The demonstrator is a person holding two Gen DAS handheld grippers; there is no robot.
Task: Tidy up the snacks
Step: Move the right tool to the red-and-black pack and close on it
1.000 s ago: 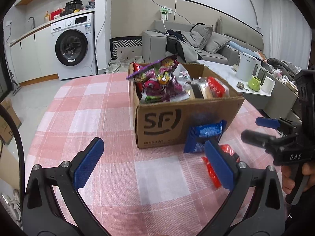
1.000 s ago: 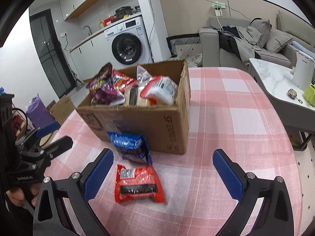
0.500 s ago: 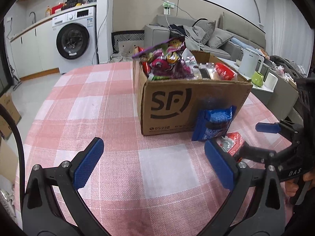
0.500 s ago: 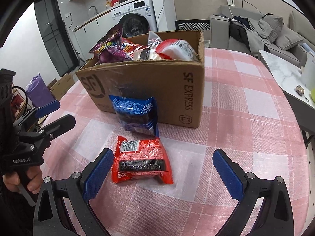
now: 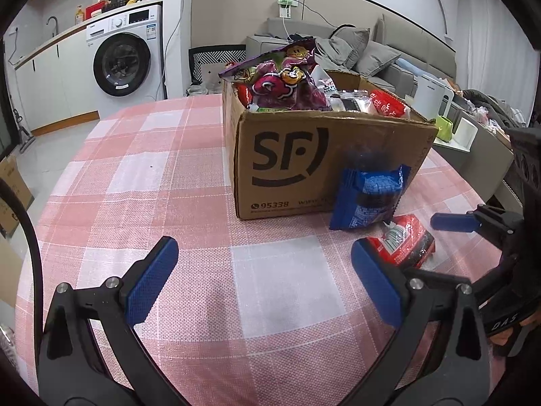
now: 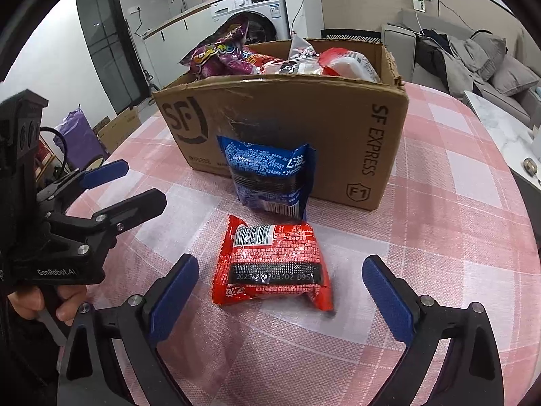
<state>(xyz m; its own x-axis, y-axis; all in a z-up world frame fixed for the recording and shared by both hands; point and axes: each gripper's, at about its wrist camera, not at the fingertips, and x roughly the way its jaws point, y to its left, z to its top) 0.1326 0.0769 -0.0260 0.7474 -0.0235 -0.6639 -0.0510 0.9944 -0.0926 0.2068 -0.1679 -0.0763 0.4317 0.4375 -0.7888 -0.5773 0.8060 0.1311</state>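
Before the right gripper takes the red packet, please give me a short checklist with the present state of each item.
1. Red packet lies between the right gripper pads: ok.
2. Jaws closing, pads not yet on the packet: ok.
3. Packet flat on the table, apart from the blue packet: ok.
4. Left gripper open, empty, clear of the packet: ok.
5. Room left in the box: cannot tell.

Bare tablecloth [image 5: 162,176] lies open left of the cardboard box [image 5: 304,169], which blocks beyond.
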